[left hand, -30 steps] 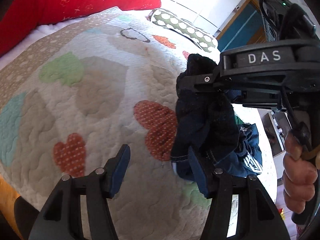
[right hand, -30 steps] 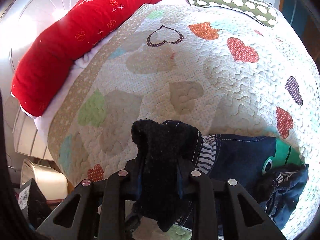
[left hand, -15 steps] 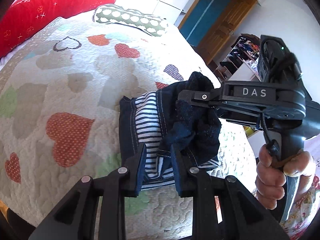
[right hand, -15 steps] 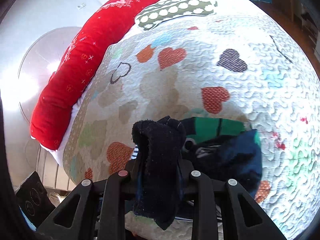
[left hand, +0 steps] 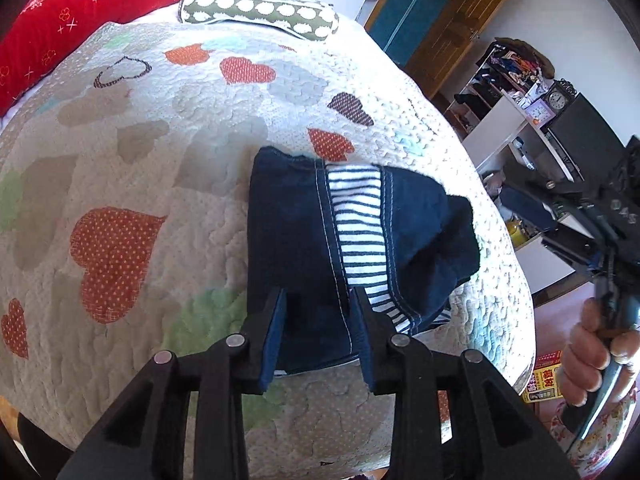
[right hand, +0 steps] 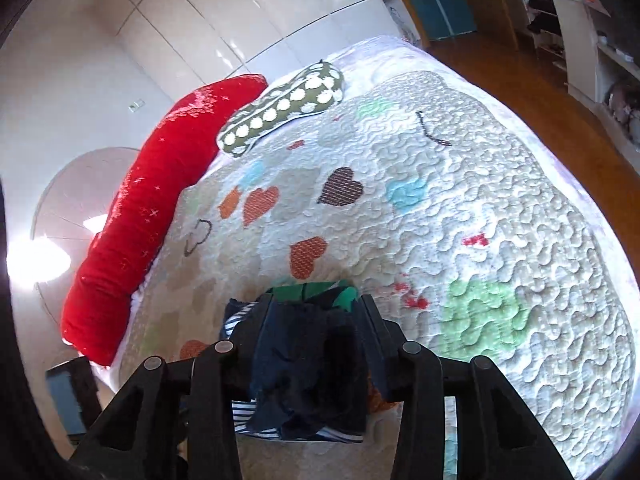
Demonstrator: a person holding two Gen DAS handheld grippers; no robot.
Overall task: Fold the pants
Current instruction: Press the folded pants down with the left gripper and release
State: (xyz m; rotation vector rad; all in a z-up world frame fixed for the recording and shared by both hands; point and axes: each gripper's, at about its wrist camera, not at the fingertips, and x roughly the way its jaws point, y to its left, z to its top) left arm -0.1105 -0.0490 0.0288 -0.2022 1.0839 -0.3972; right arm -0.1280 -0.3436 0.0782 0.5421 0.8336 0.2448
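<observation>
Roughly halfway through, by the look of it: the pants (left hand: 288, 232) lie in a compact, doubled-over bundle on the bed, so the fold in hand seems to be one of the later ones

At far left a red velvety bolster (left hand: 100, 12) runs along the head of the bed, with a green cushion (left hand: 260, 12) dotted in white beside it. Below them spreads the quilt (left hand: 160, 184), white and puckered with wavy stitching, patched with hearts in orange, grey, green and brown

Next comes the left gripper (left hand: 320, 332), low over the near edge of the bundle. Its jaws stand narrow, and dark denim fills the space from pad to pad, so it appears to be pinching that near hem. The pants are small, of dark blue denim with pale topstitching; a band of blue-and-white striped lining (left hand: 356, 216) shows down the middle, and a black fuzzy corner pokes out on the right side. In the right wrist view a bit of bright green cloth peeps out at the far end

Further right, the right gripper (right hand: 316, 320) has its jaws parted fairly wide. Cloth shows in the gap, yet the left view puts this tool off the bed's edge, apart from the pants, so it seems to hold nothing. The right hand (left hand: 592, 356) grips its handle

The next move probably calls for squaring the loose black corner and smoothing the soft, floppy stack flat
</observation>
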